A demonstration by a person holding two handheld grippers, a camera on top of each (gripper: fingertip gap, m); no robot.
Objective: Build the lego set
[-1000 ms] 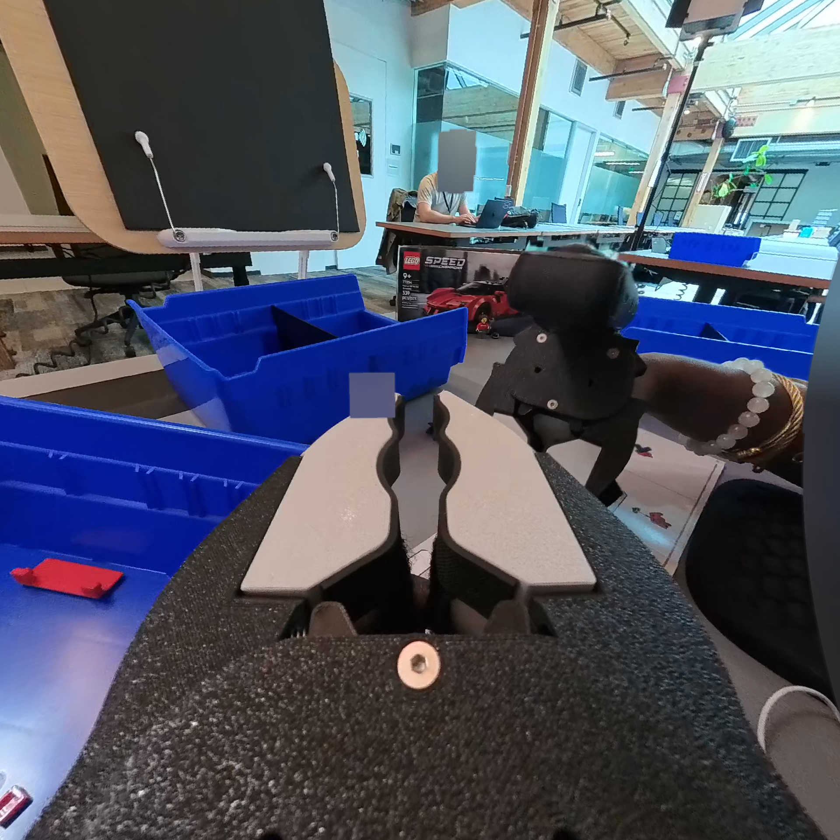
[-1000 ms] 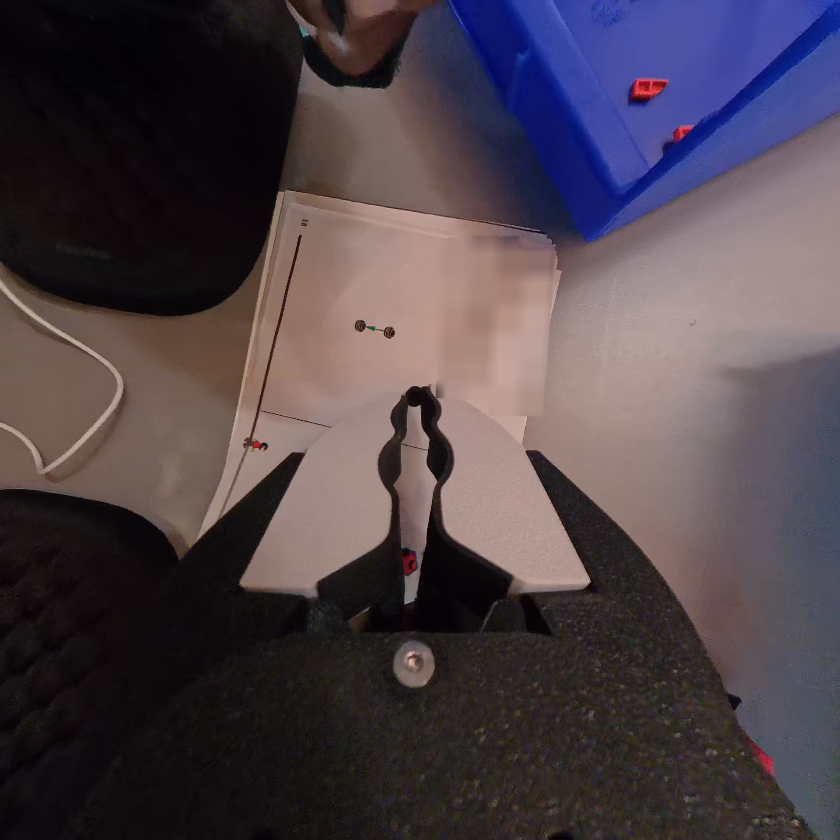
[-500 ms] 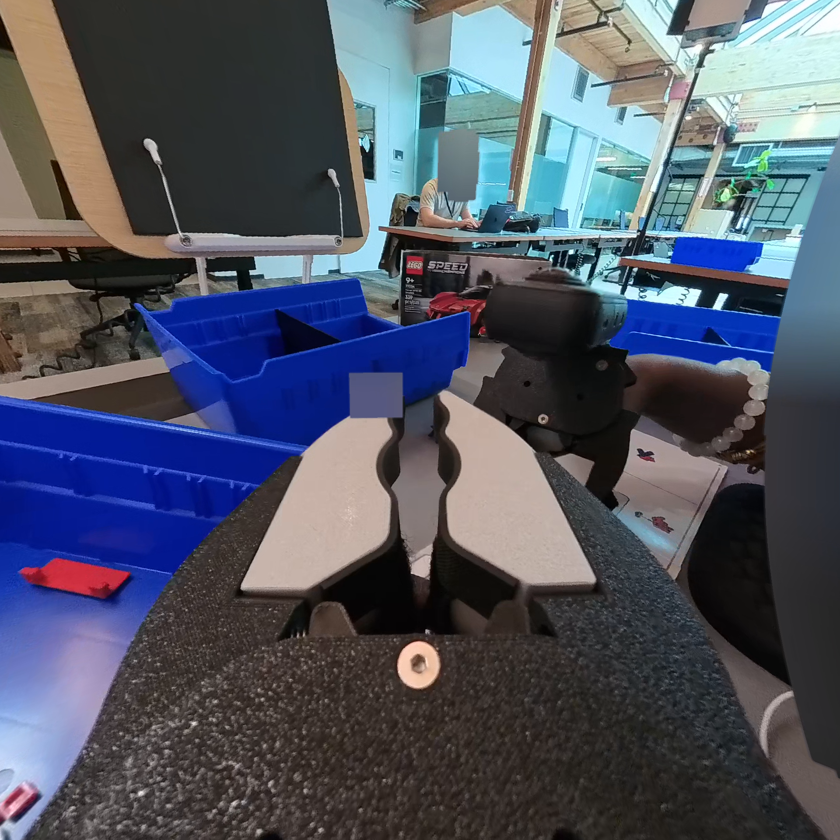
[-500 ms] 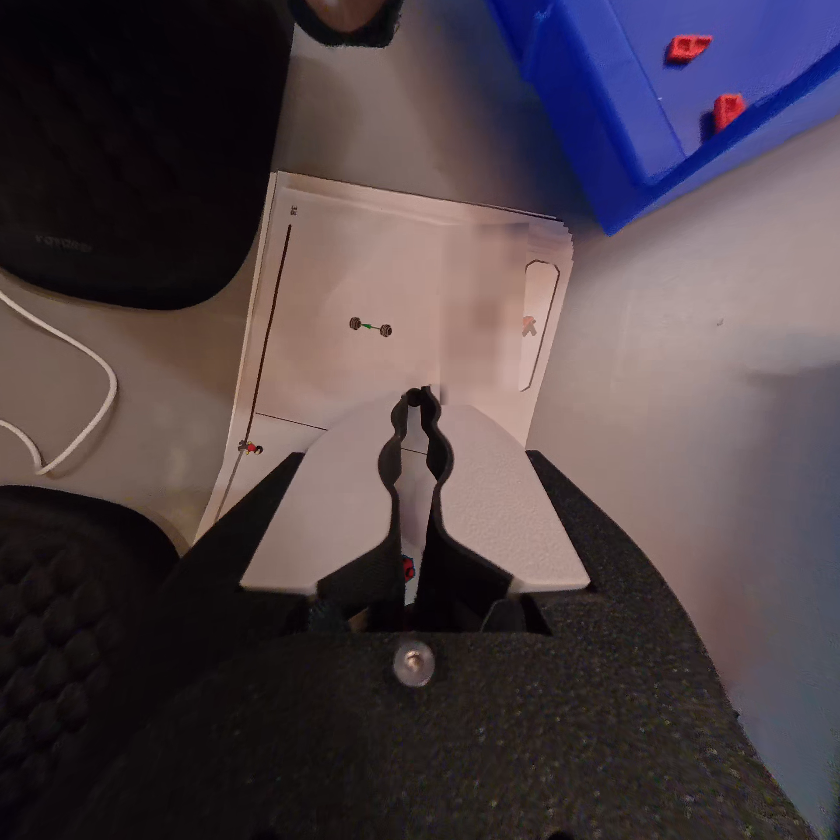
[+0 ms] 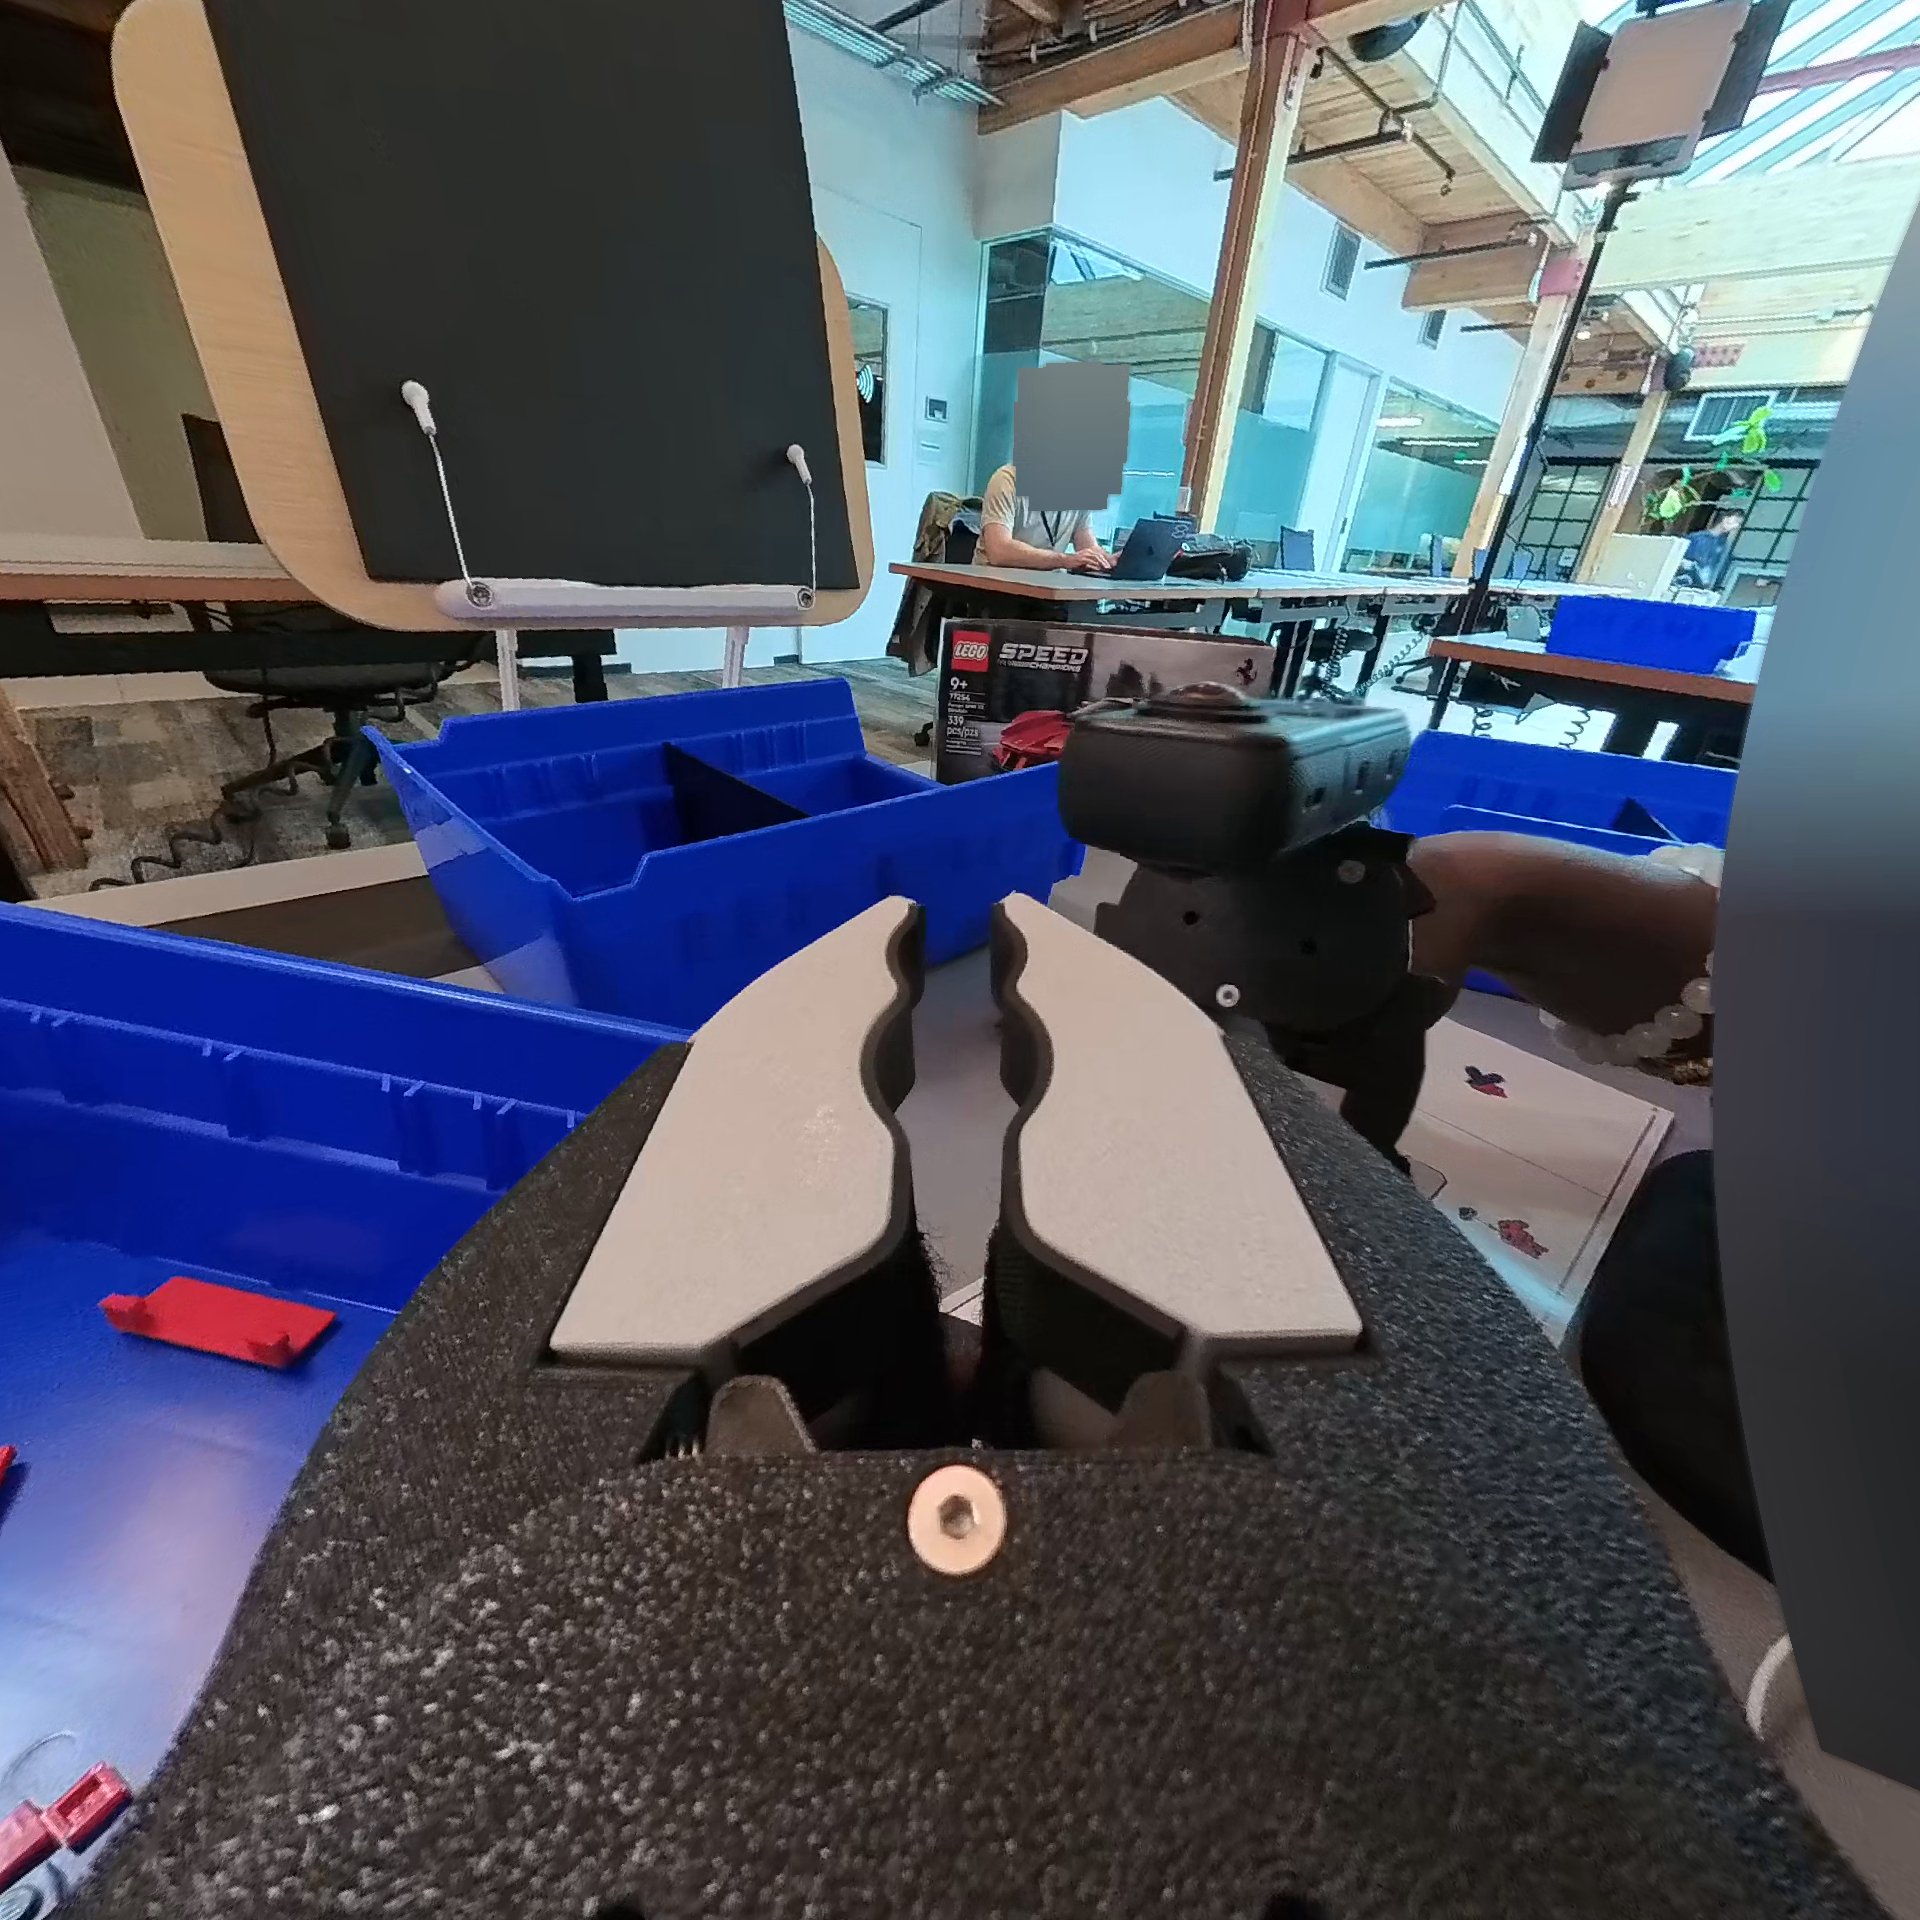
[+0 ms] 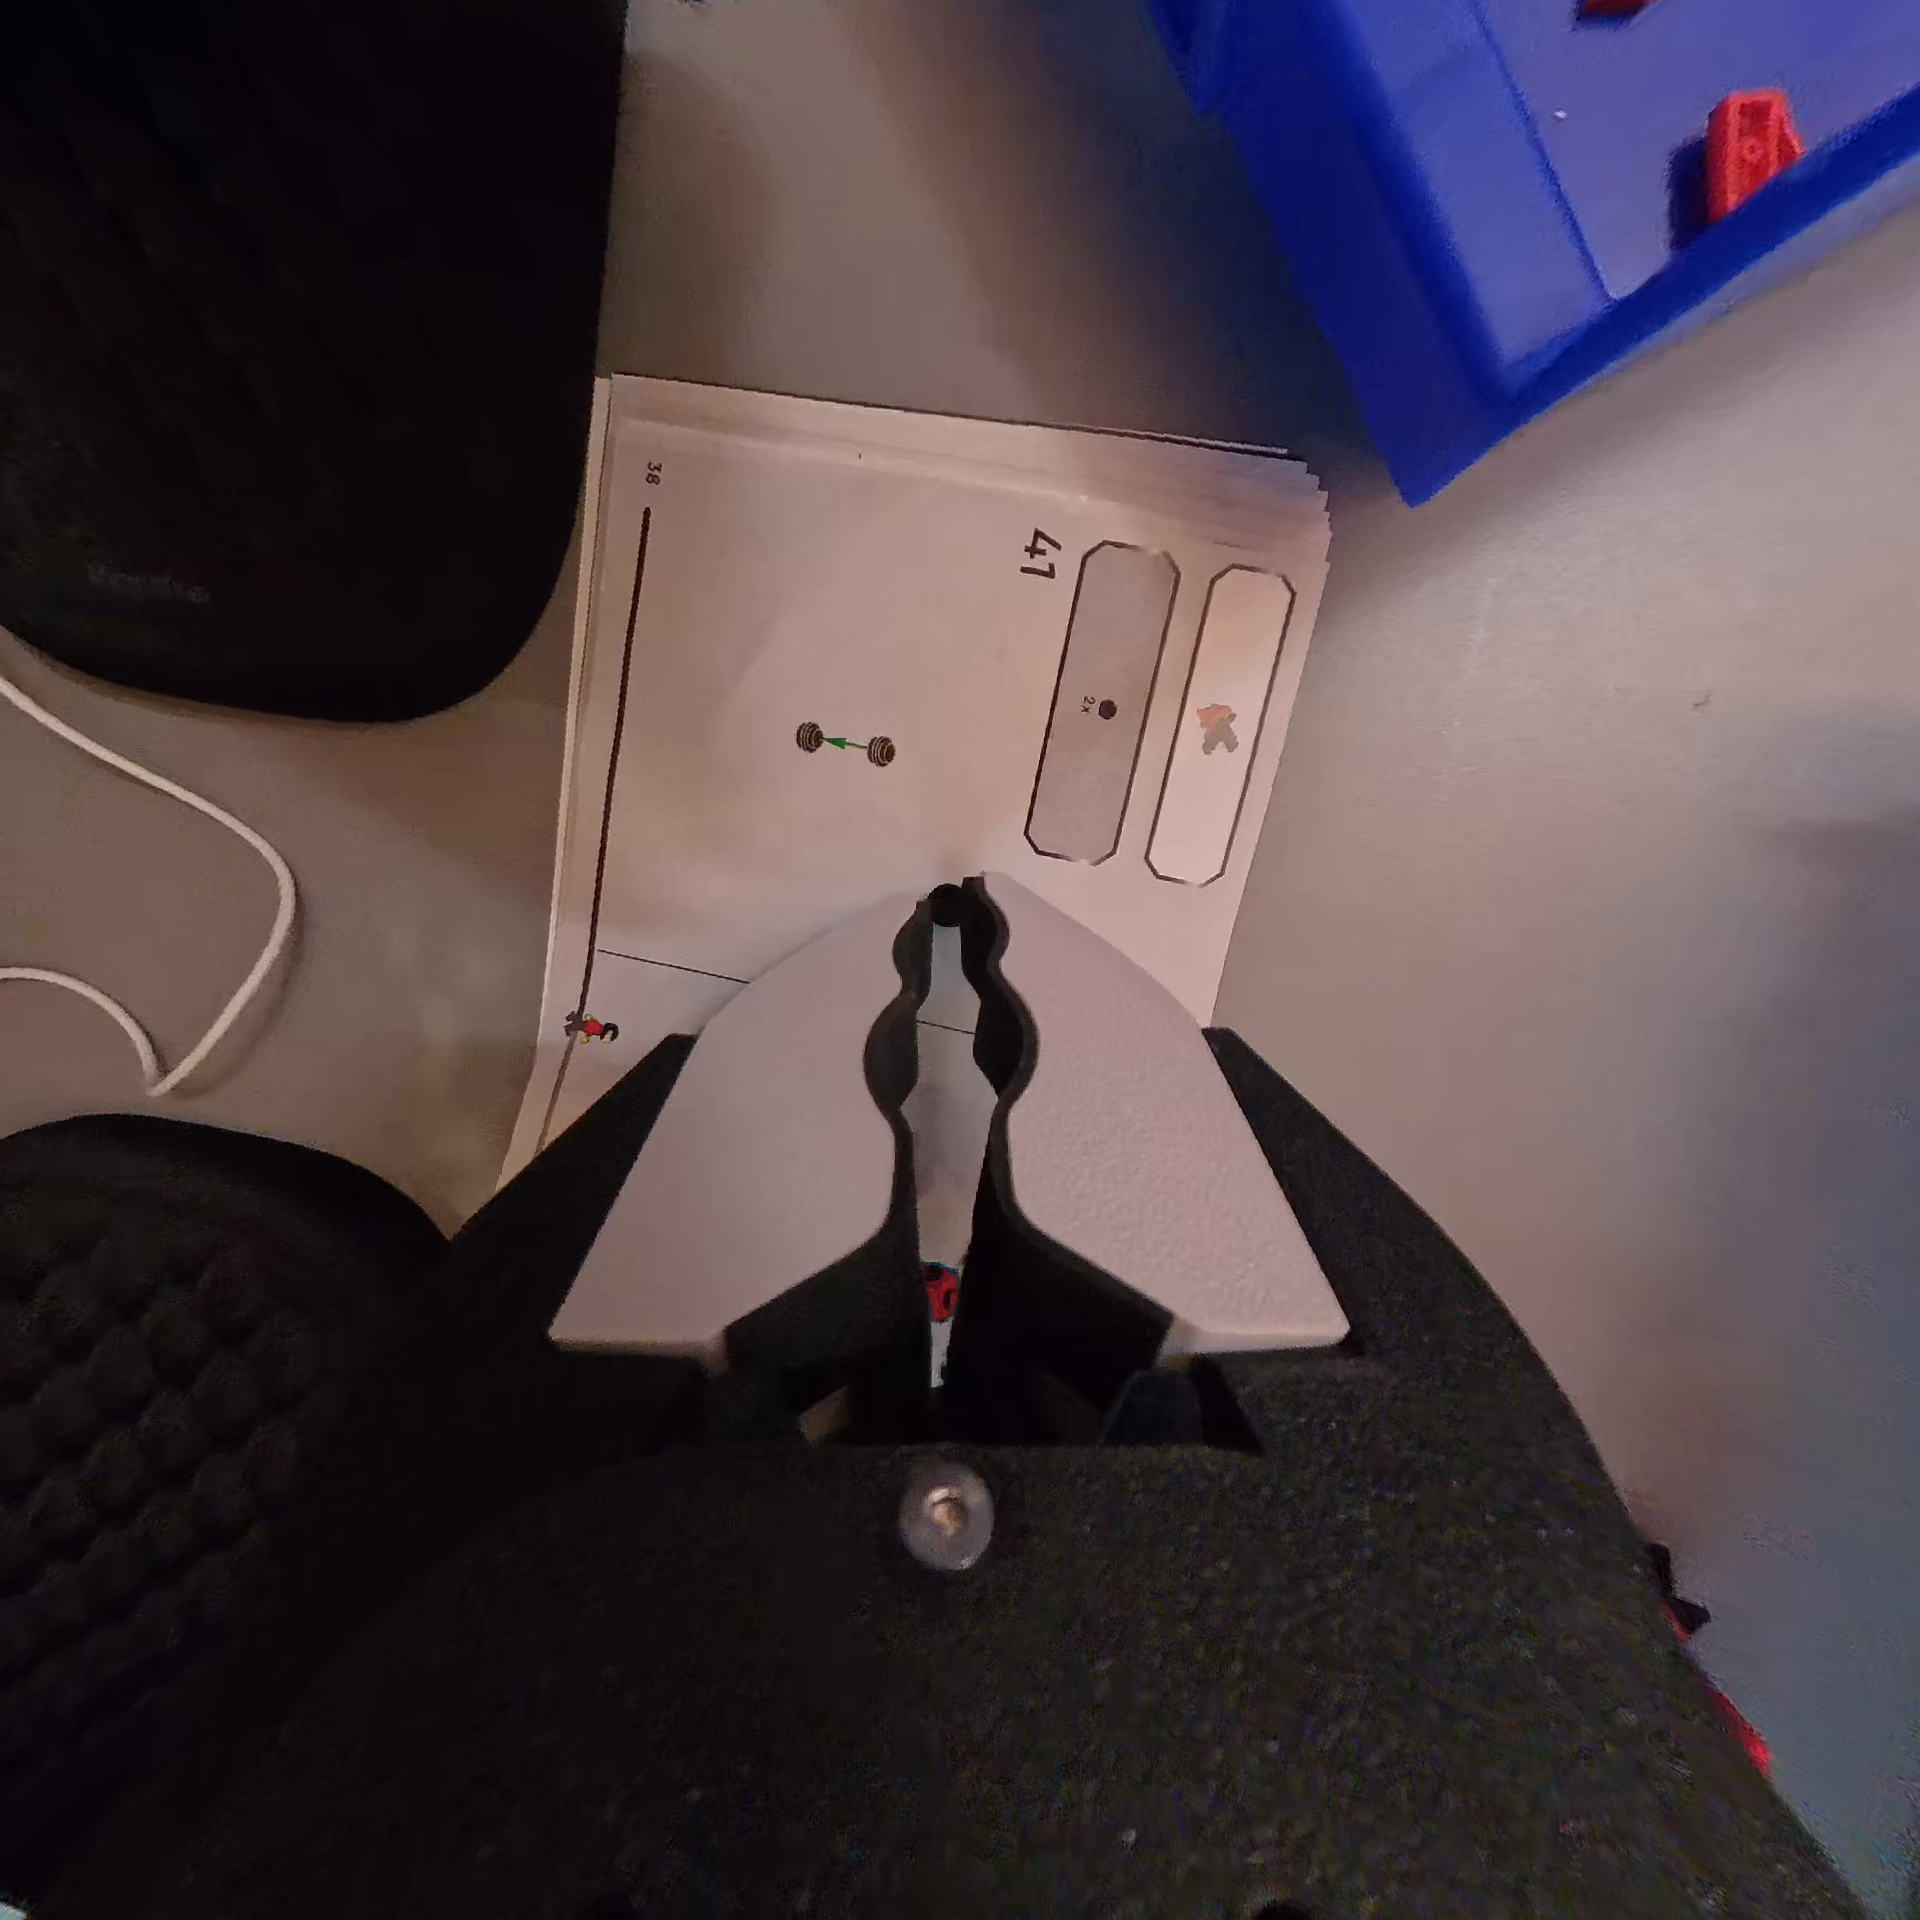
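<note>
My right gripper [image 6: 951, 902] is shut on a small black round piece [image 6: 943, 906] pinched at its fingertips. It hangs over the open instruction booklet [image 6: 914, 644] on the grey table. In the left wrist view the right gripper's black body [image 5: 1257, 914] points down at the booklet [image 5: 1538, 1164], held by a hand with a bead bracelet. My left gripper [image 5: 954, 920] is level above the table, its fingers a narrow gap apart with nothing between them. A flat red piece [image 5: 218, 1320] lies in the near blue bin [image 5: 260, 1081].
A divided blue bin [image 5: 727, 904] and the set's box [image 5: 1101, 665] stand ahead, with another blue bin [image 5: 1558, 790] to the right. A blue bin [image 6: 1382, 312] holding a red piece [image 6: 1751, 156] is beside the booklet. A white cable [image 6: 239, 935] and black padded objects [image 6: 291, 364] lie to the left. My hands' fingertips stand some 15 cm from each other.
My right gripper has moved closer over the booklet, still shut on the black piece, and its body has tipped further downward. My left gripper has barely shifted.
</note>
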